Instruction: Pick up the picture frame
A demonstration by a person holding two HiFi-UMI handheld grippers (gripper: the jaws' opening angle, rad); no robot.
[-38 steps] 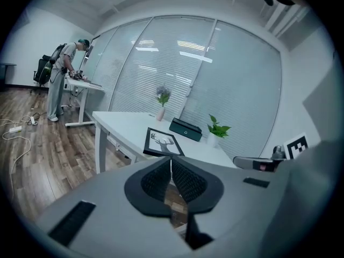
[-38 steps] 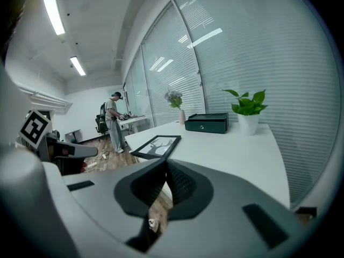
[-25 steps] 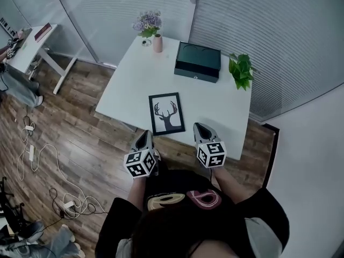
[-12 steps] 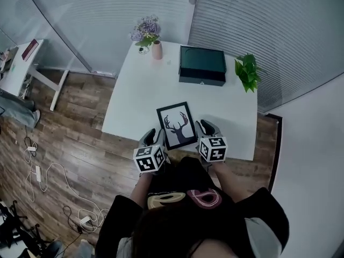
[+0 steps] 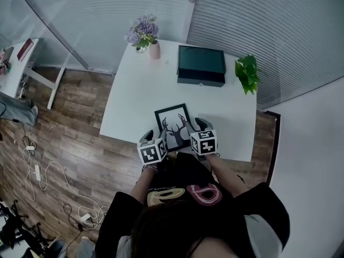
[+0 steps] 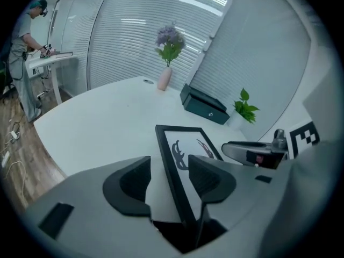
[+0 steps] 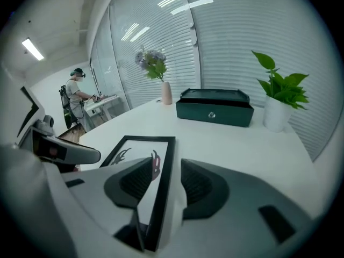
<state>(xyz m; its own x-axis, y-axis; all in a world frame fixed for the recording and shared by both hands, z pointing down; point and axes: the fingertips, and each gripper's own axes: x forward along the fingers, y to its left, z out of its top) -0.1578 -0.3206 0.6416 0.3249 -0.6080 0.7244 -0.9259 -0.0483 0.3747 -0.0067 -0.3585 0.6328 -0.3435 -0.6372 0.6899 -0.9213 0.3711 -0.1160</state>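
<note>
The picture frame [image 5: 173,126], black-edged with a deer-antler print, lies flat near the front edge of the white table [image 5: 137,93]. My left gripper [image 5: 155,140] straddles its left edge, my right gripper [image 5: 196,126] its right edge. In the left gripper view the frame [image 6: 185,149] has its black rim running between the jaws of the left gripper [image 6: 171,170], whose pads stand apart from it. In the right gripper view the frame [image 7: 141,152] has its rim between the spread jaws of the right gripper [image 7: 165,172]. Both pairs of jaws have just been opening.
A dark green box [image 5: 201,65] sits at the table's back, a potted plant [image 5: 247,73] at the back right, a pink vase of purple flowers [image 5: 145,34] at the back left. Cables [image 5: 45,171] trail on the wooden floor; a desk [image 5: 24,52] stands far left.
Both grippers have moved forward and down from in front of the table onto the frame's two sides. Their jaws, shut before, now stand apart around the frame's edges.
</note>
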